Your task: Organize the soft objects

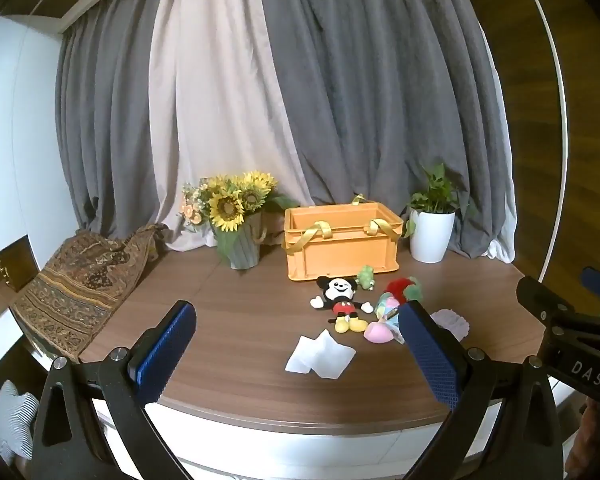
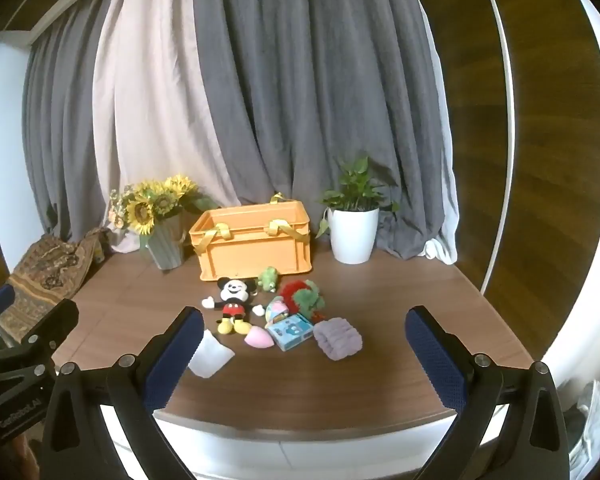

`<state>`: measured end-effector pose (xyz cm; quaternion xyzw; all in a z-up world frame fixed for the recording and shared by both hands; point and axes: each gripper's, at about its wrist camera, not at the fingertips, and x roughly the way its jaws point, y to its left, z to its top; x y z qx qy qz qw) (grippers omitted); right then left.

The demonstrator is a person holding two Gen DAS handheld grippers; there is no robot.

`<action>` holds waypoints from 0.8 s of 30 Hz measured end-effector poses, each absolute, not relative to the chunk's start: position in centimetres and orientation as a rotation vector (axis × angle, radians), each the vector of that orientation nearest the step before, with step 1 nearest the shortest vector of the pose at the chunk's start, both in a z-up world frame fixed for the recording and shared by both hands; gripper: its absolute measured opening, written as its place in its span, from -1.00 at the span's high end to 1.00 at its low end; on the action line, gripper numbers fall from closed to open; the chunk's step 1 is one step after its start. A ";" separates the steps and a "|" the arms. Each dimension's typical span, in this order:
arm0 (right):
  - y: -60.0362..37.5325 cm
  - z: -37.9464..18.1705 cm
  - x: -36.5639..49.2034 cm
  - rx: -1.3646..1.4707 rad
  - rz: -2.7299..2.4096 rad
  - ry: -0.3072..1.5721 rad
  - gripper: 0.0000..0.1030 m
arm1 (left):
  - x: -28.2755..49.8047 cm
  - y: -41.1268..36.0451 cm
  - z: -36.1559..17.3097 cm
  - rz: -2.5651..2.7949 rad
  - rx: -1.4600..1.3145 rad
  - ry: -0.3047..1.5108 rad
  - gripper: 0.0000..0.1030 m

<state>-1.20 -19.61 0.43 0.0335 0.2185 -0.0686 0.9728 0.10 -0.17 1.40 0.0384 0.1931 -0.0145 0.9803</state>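
Note:
An orange crate [image 1: 342, 248] [image 2: 256, 246] with yellow straps stands at the back of the wooden table. In front of it lie a Mickey Mouse plush [image 1: 340, 300] [image 2: 233, 304], a small green plush [image 1: 366, 278] [image 2: 268, 279], a red and green plush [image 1: 404, 288] [image 2: 304, 296], a pink soft piece [image 1: 378, 334] [image 2: 259, 337], a blue box [image 2: 290, 330], a lilac knitted piece [image 1: 454, 322] [image 2: 337, 338] and a white cloth [image 1: 320, 356] [image 2: 210, 354]. My left gripper [image 1: 300, 344] and right gripper [image 2: 304, 344] are open and empty, held over the table's front edge.
A sunflower vase [image 1: 242, 236] [image 2: 164, 248] stands left of the crate, a white potted plant [image 1: 432, 232] [image 2: 354, 232] right of it. A patterned cloth [image 1: 76, 292] lies at the left. Grey and pale curtains hang behind. The table edge [image 1: 300, 420] is near.

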 end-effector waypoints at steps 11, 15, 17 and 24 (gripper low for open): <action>-19.5 0.4 -1.2 0.070 -0.141 0.436 -0.99 | -0.1 -0.2 1.2 -0.038 0.073 0.389 -1.00; -19.7 0.5 -1.3 0.074 -0.143 0.436 -0.99 | 0.0 -0.3 1.2 -0.039 0.073 0.391 -1.00; -19.6 0.4 -1.3 0.074 -0.143 0.435 -0.99 | -0.1 -0.2 1.0 -0.038 0.073 0.388 -1.00; -19.8 0.4 -1.3 0.070 -0.145 0.433 -0.99 | -0.1 -0.2 1.2 -0.034 0.073 0.388 -1.00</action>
